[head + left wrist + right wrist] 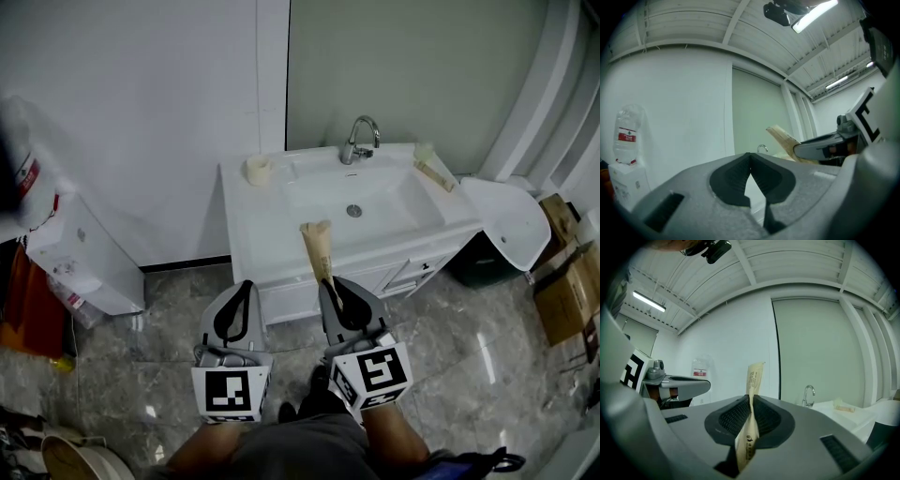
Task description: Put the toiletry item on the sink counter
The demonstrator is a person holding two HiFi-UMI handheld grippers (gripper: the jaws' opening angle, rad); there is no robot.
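My right gripper (328, 279) is shut on a slim tan toiletry packet (318, 248), which sticks up and forward over the front edge of the white sink counter (248, 225). The right gripper view shows that packet (752, 394) clamped upright between the jaws of the right gripper (751, 401). My left gripper (246, 283) hovers beside it, in front of the vanity, shut with nothing in it. In the left gripper view the left gripper (750, 159) has its jaws closed tip to tip, and the packet (783, 140) shows off to the right.
A chrome faucet (358, 141) stands behind the basin (352, 199). A small cup (258, 171) sits on the counter's left, another packet (433, 174) on its right. A white cabinet (80, 258) stands left, a white bin lid (506, 220) and cardboard boxes (562, 291) right.
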